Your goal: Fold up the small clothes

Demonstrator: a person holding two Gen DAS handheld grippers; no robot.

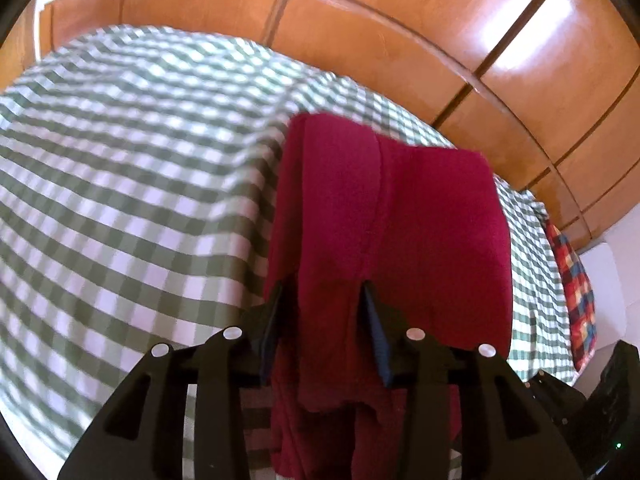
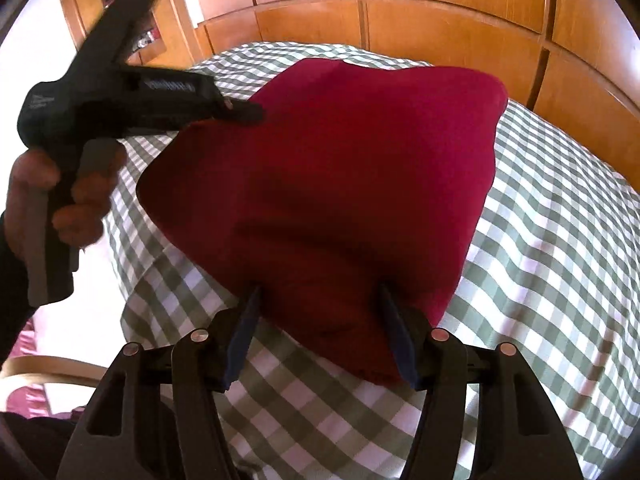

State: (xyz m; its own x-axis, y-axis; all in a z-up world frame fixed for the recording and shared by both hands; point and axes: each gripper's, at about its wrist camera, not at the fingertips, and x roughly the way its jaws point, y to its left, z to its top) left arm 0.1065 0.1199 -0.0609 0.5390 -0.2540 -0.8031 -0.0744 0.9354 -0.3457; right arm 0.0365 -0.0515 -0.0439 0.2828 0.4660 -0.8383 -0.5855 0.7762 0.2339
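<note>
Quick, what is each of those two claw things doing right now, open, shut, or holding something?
Left gripper: open, red garment loose between its fingers.
Right gripper: open, straddling the garment's near edge.
</note>
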